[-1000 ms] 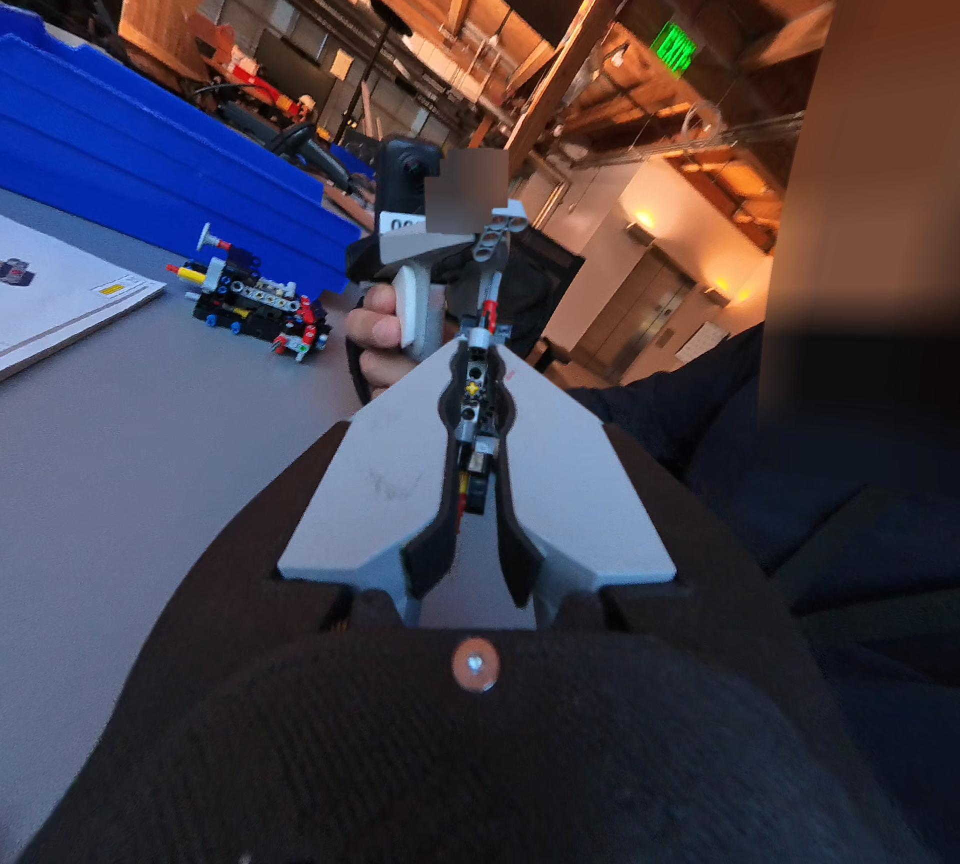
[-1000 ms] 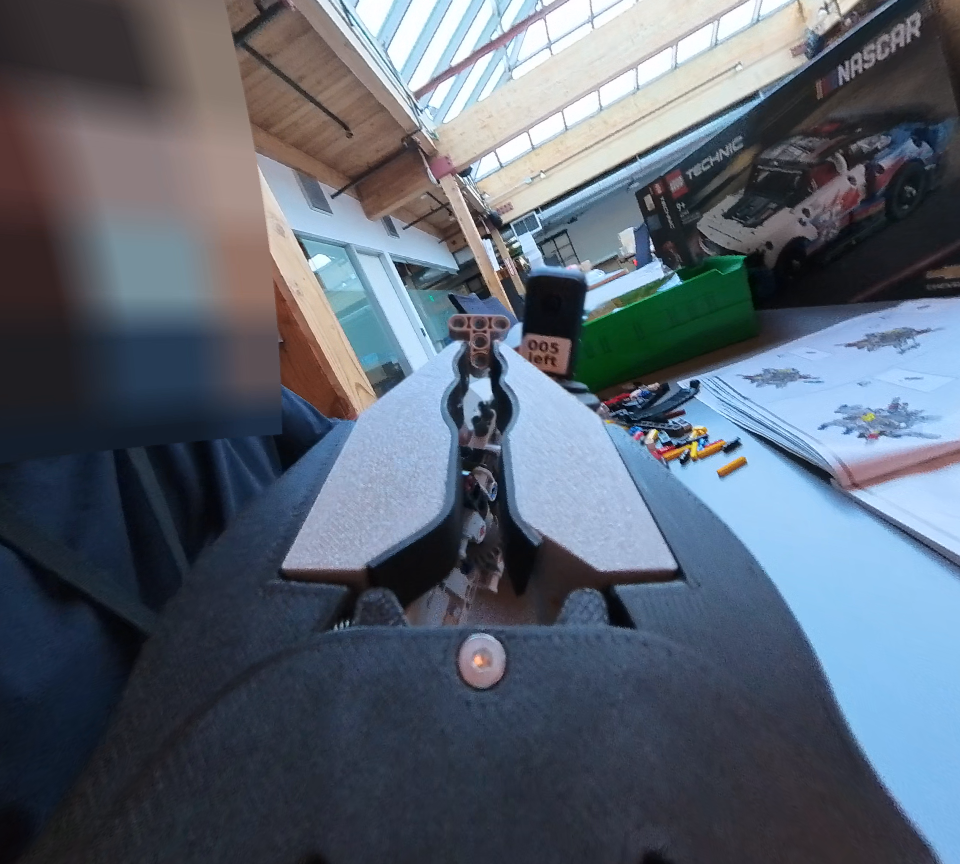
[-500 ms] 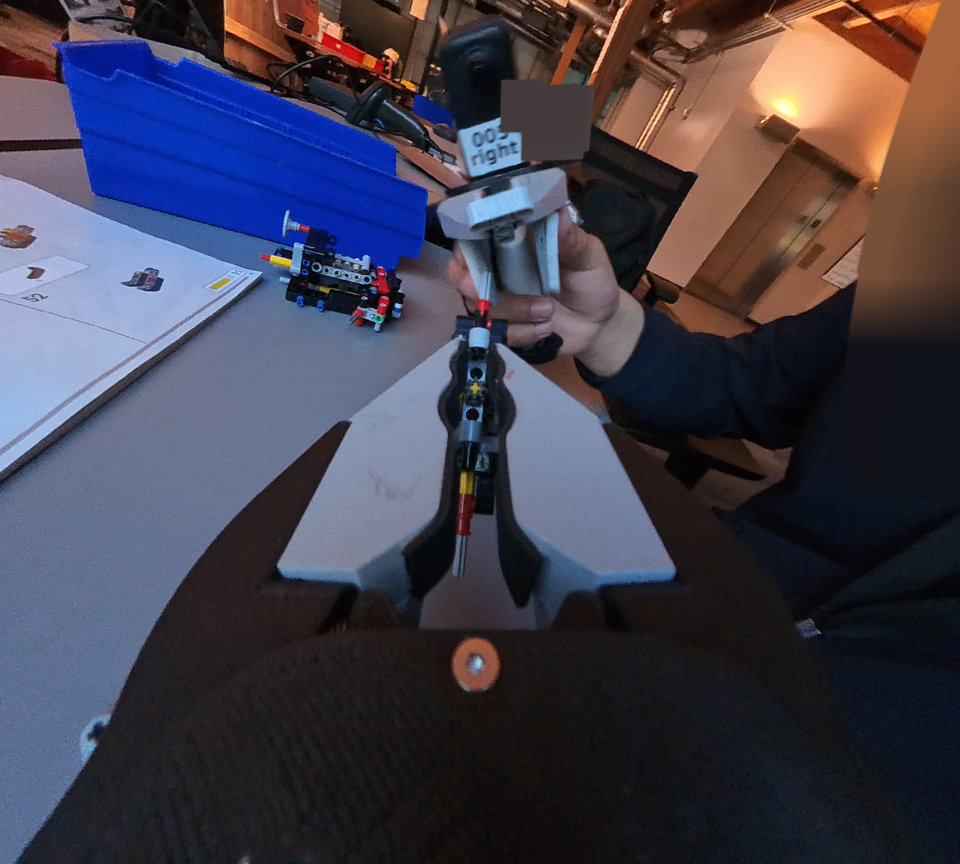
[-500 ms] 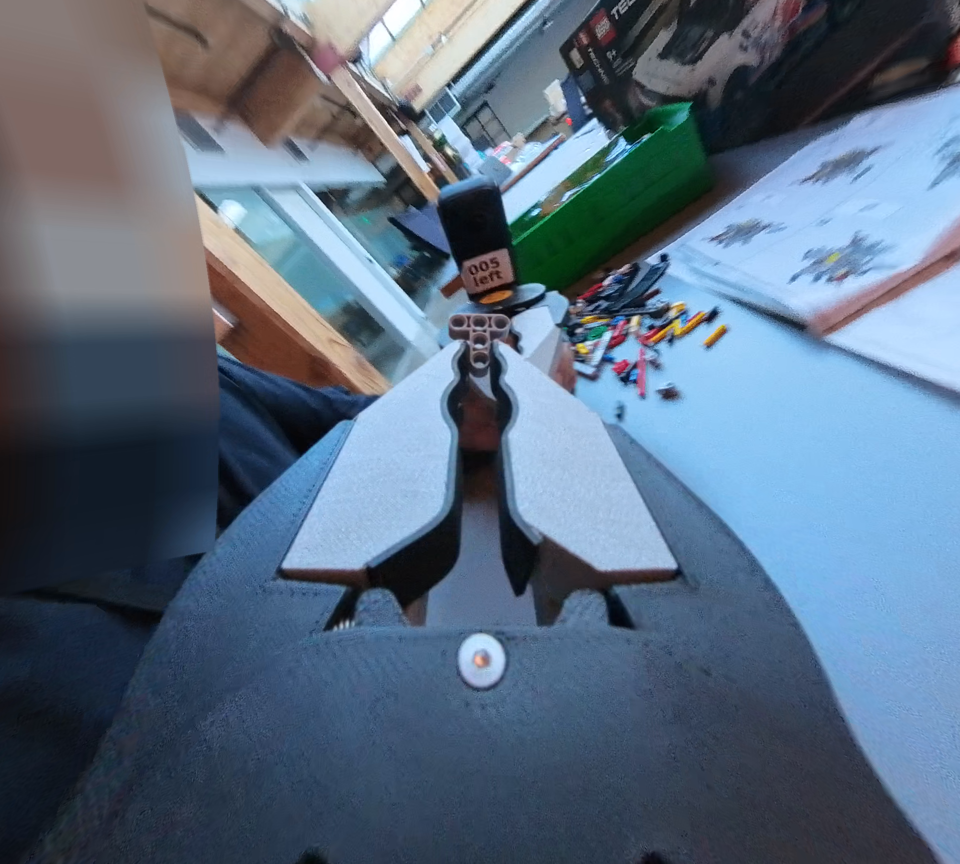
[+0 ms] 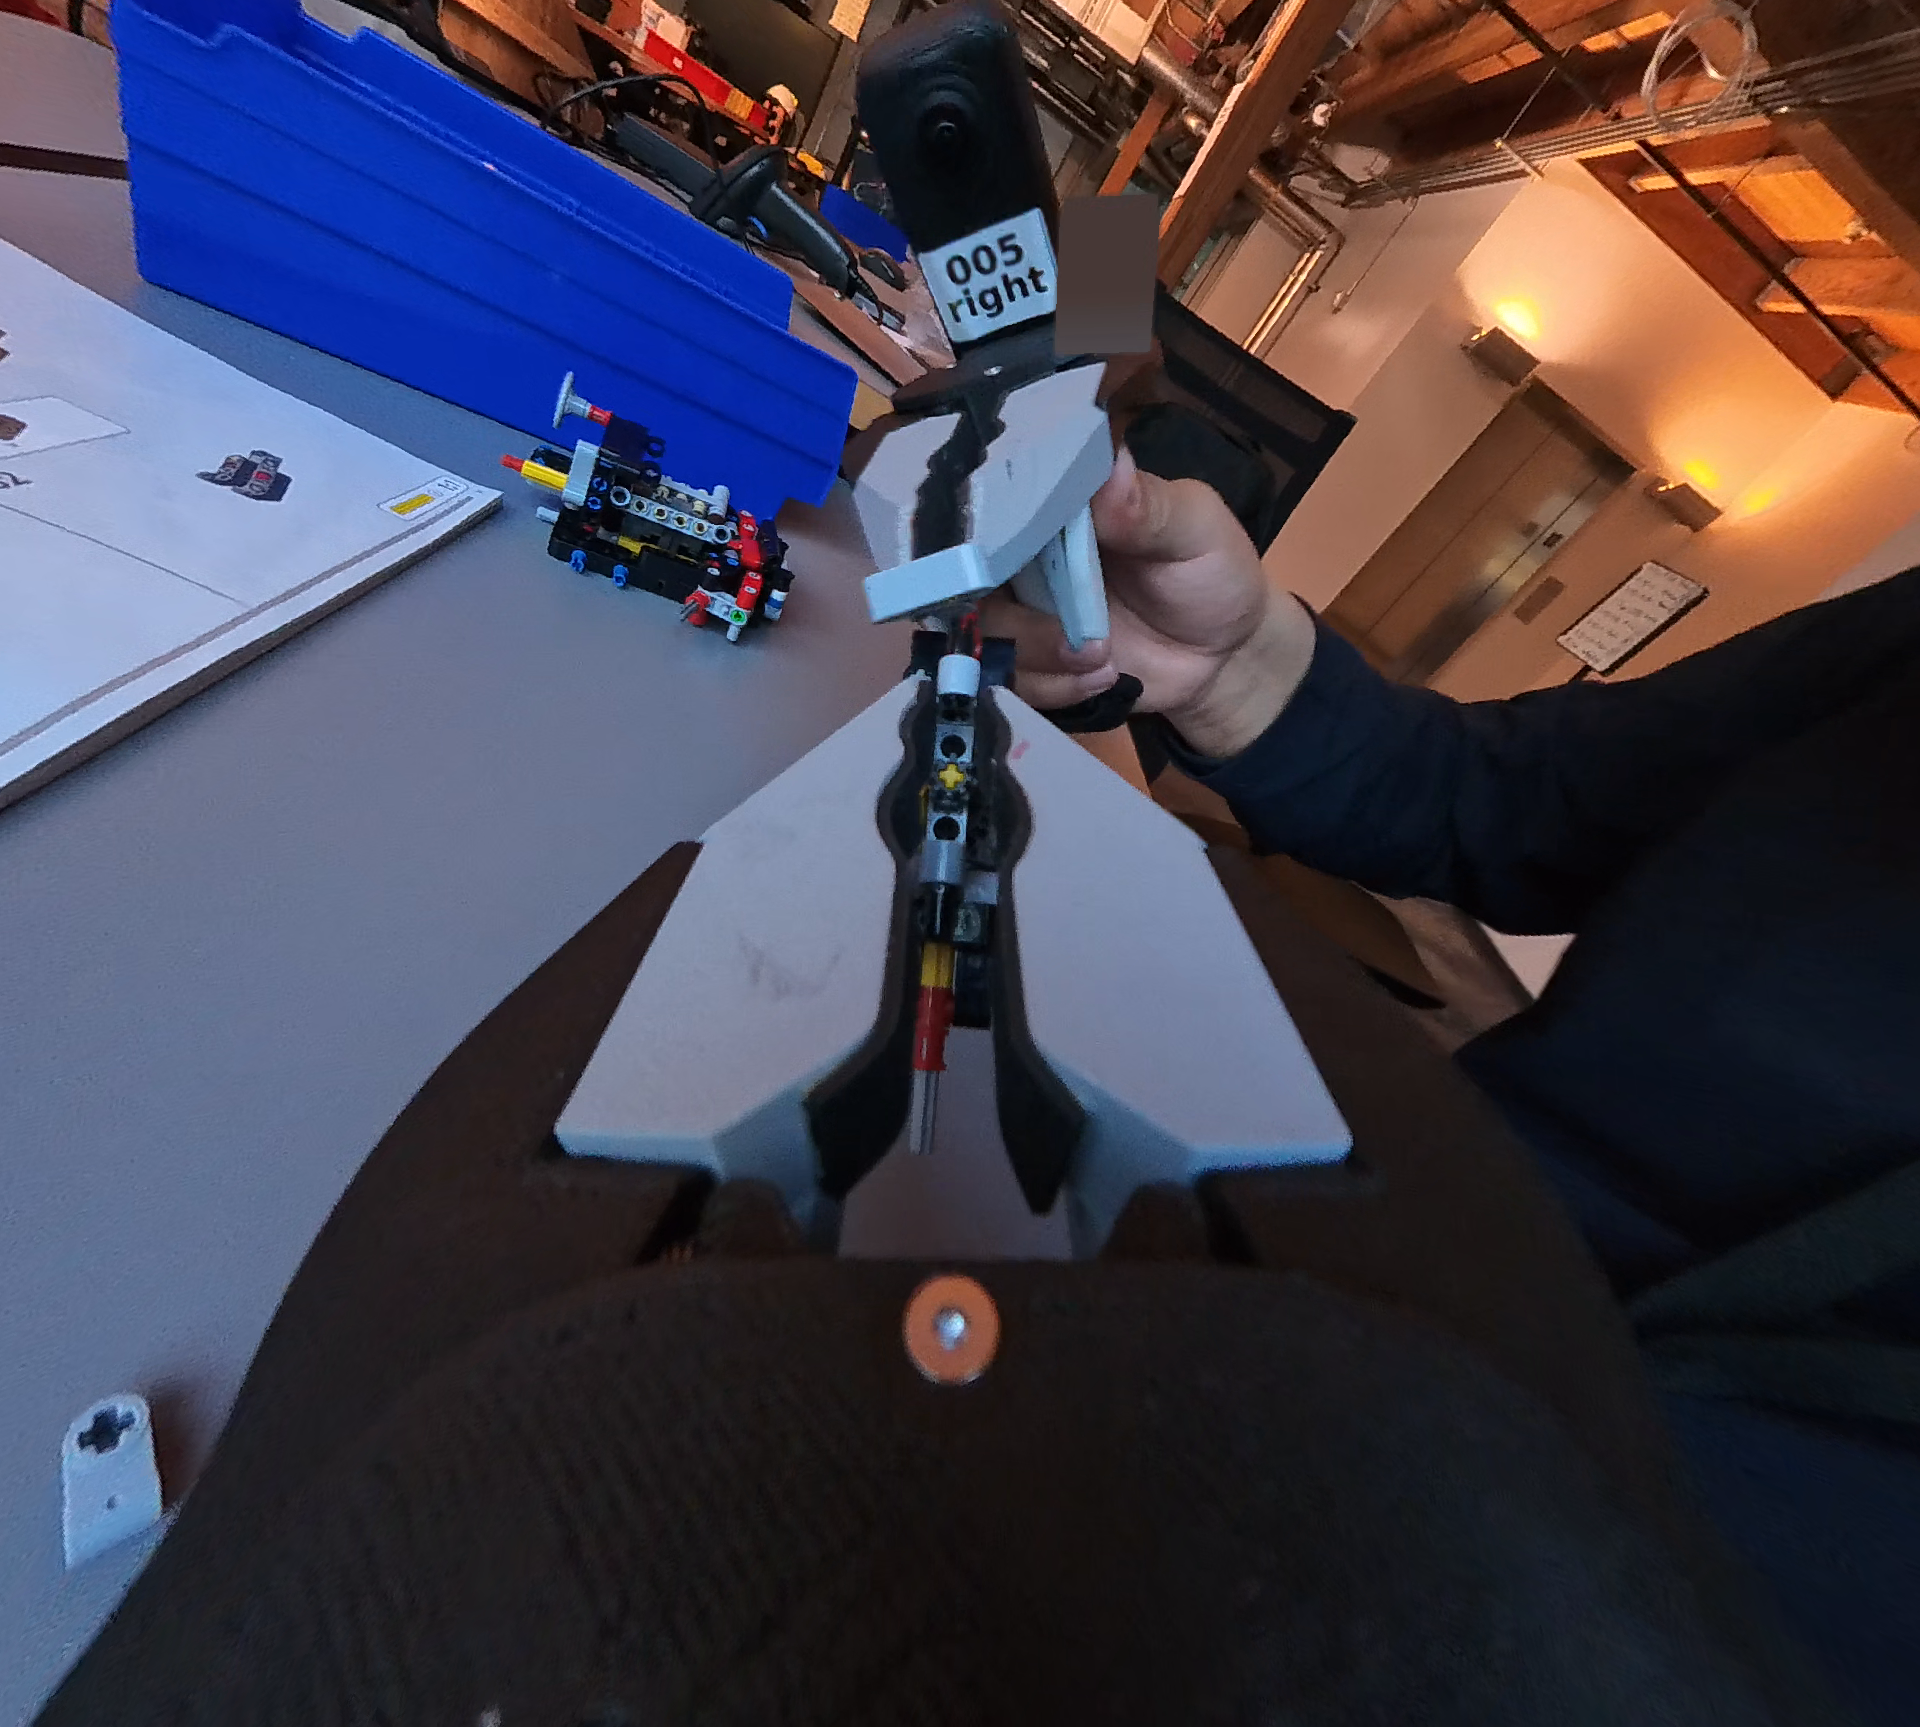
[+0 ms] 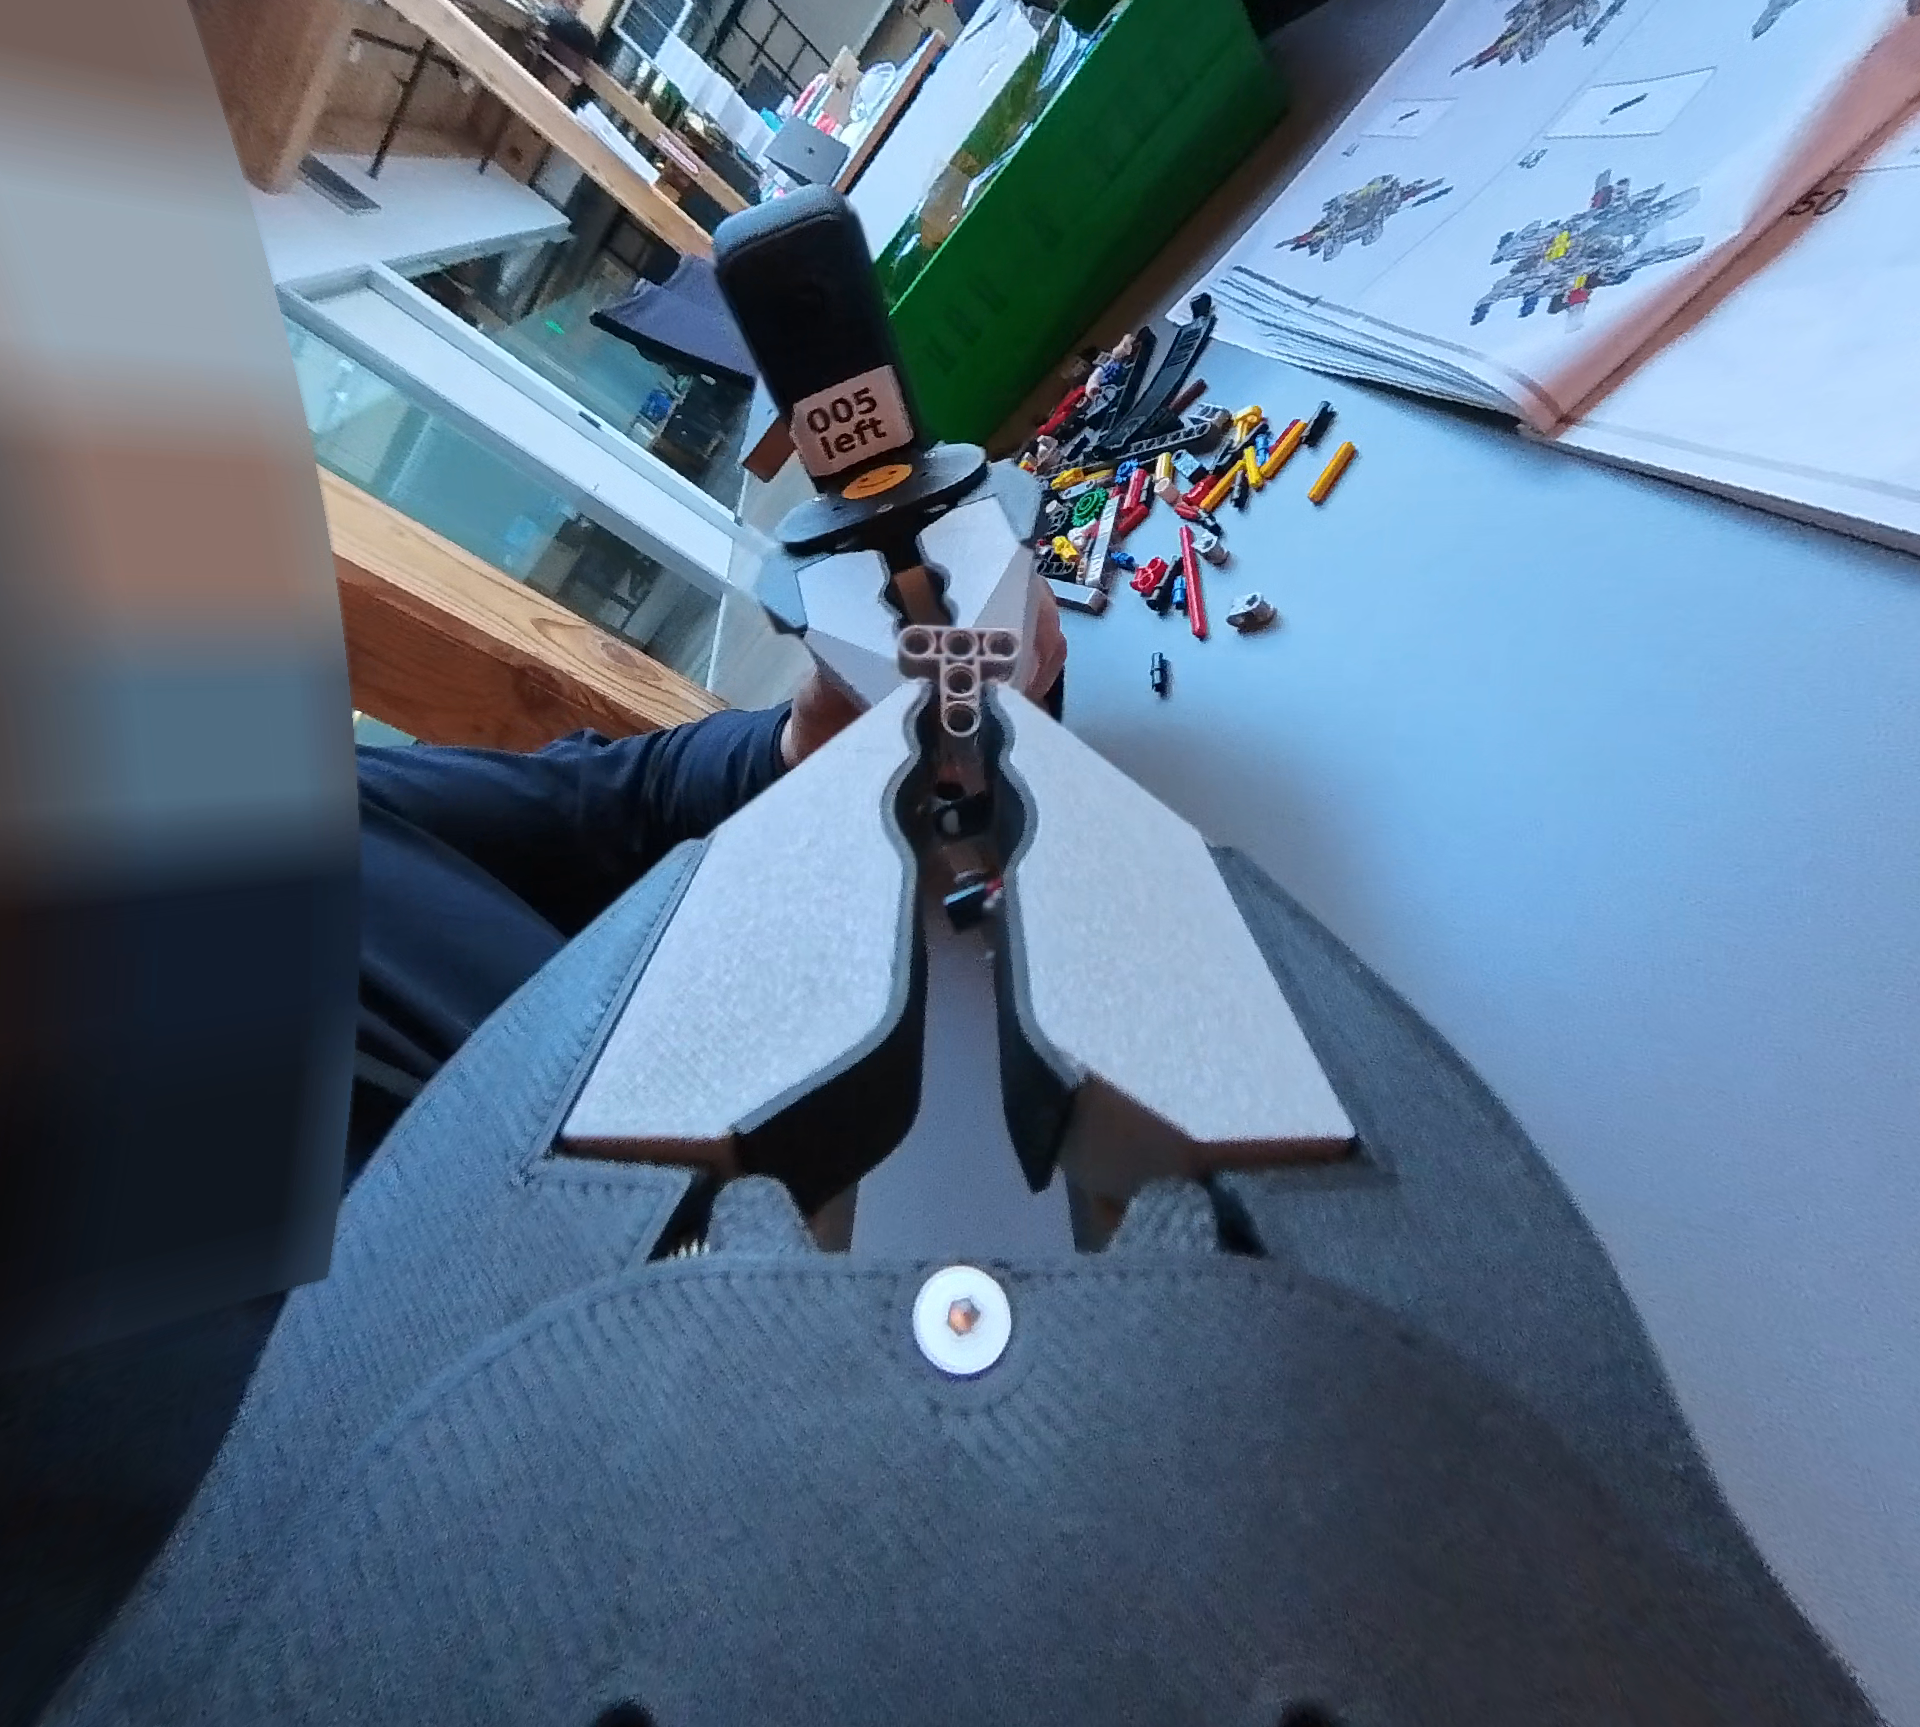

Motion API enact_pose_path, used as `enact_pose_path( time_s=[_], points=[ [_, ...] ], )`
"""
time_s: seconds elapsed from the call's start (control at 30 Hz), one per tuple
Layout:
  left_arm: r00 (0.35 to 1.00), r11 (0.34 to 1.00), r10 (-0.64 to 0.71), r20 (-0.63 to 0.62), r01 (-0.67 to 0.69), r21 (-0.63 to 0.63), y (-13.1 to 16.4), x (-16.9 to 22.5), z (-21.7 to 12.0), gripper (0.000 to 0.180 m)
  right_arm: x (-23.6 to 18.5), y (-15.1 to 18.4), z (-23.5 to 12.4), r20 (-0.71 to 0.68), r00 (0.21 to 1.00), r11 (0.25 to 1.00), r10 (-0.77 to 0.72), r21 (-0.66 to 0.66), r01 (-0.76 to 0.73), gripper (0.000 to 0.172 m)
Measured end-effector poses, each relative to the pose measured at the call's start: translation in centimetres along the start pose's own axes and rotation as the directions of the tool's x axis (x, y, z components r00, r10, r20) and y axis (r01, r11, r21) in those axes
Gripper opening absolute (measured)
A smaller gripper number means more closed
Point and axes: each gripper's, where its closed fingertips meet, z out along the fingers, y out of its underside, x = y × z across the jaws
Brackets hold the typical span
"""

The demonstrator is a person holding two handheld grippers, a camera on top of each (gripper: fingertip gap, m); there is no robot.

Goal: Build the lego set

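Left tool (image 5: 951, 721), frame centre, is clamped on a thin grey brick assembly (image 5: 948, 830) with red and yellow axle parts running back between its fingers. Right tool (image 6: 958, 721) is clamped on a grey T-beam (image 6: 958, 661) jutting past its tips. The two tools meet tip to tip above the table (image 5: 312, 846). A built chassis (image 5: 665, 529) sits before the blue bin (image 5: 436, 223), upper left. My read: keep both grips firm and axes aligned; any twist could pop a pin.
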Motion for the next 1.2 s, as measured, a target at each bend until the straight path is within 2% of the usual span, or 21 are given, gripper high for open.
enact_pose_path(
  time_s=[0.2,0.43,0.6,0.77,0.9,1.03,1.2],
  points=[
    [0.997,0.997,-0.067,-0.038,0.068,0.036,-0.4,0.0,-0.3,0.005,-0.2,0.2,-0.1,0.008,1.000,1.000,-0.002,0.001,0.002,0.004],
    [0.997,0.997,-0.068,-0.039,0.069,0.023,-0.2,0.0,-0.2,0.005,-0.4,0.6,0.1,0.028,0.999,0.999,-0.023,-0.022,0.023,0.004],
    [0.997,0.997,-0.071,-0.033,0.071,-0.002,0.3,-0.1,0.0,0.005,-0.2,1.3,0.0,0.032,0.996,0.992,-0.081,-0.092,0.083,0.004],
    [1.000,0.998,-0.005,0.016,0.006,-0.068,1.1,-0.3,0.3,0.005,0.3,2.2,-0.2,0.042,0.988,0.965,-0.148,-0.211,0.154,0.003],
    [0.999,0.993,0.029,0.041,-0.024,-0.119,1.8,-0.3,0.6,0.005,0.6,3.0,-0.6,0.107,0.988,0.948,-0.110,-0.288,0.137,0.004],
    [0.998,0.988,-0.001,0.062,0.011,-0.151,2.5,-0.9,0.8,0.005,0.9,4.1,-0.8,0.187,0.979,0.933,-0.086,-0.330,0.145,0.004],
    [0.997,0.987,-0.015,0.082,0.028,-0.161,2.6,-1.4,0.6,0.005,1.5,4.0,-0.2,0.235,0.970,0.939,-0.067,-0.315,0.141,0.004]
  ],
)
